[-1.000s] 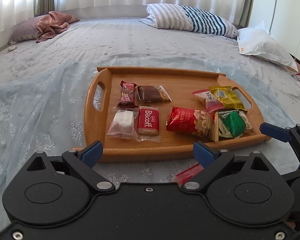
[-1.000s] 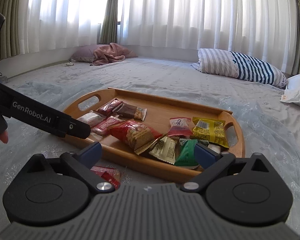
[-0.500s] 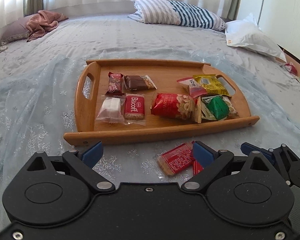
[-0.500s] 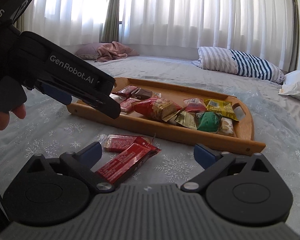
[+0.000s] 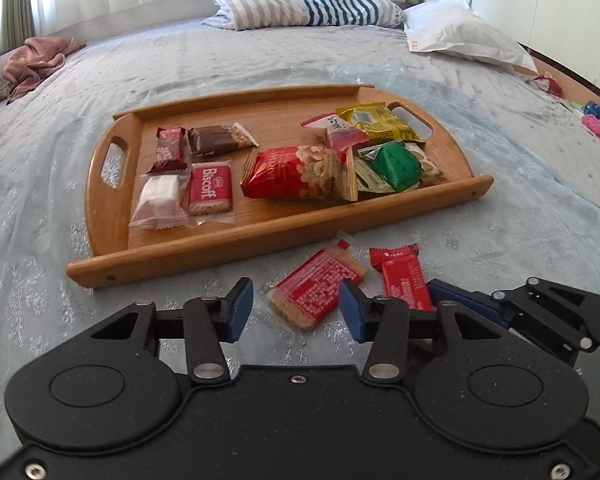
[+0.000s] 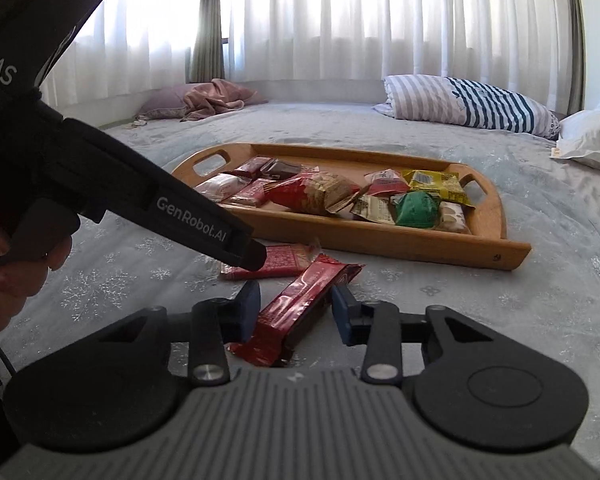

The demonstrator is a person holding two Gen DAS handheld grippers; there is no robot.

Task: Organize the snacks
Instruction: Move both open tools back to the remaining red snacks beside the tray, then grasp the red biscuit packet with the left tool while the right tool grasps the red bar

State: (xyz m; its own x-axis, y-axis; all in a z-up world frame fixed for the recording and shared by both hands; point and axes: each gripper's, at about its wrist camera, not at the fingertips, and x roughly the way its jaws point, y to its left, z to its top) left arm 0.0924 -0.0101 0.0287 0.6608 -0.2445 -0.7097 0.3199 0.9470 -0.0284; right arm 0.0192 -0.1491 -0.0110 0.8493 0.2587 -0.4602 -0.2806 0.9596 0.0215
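Observation:
A wooden tray [image 5: 112, 268] [image 6: 384, 240] on the bed holds several wrapped snacks. Two red snack packets lie on the bedcover in front of it: a flat biscuit packet [image 5: 316, 290] [image 6: 288, 260] and a red bar [image 5: 404, 280] [image 6: 304, 304]. My left gripper [image 5: 296, 312] is open, its fingers on either side of the biscuit packet's near end. My right gripper [image 6: 296, 312] is open around the red bar; the bar lies between the blue pads, not pinched. The right gripper's fingers [image 5: 464, 300] show at the right in the left wrist view.
The left gripper's body [image 6: 168, 208] and the hand holding it fill the left of the right wrist view. A striped pillow [image 5: 308, 4] and a white pillow [image 5: 460, 36] lie at the back. A pink cloth [image 5: 36, 64] is far left. Small items [image 5: 592, 120] sit at the right edge.
Both grippers have pulled back from the tray and dropped toward the two red packets, which now sit between their fingers. Both sets of jaws have narrowed.

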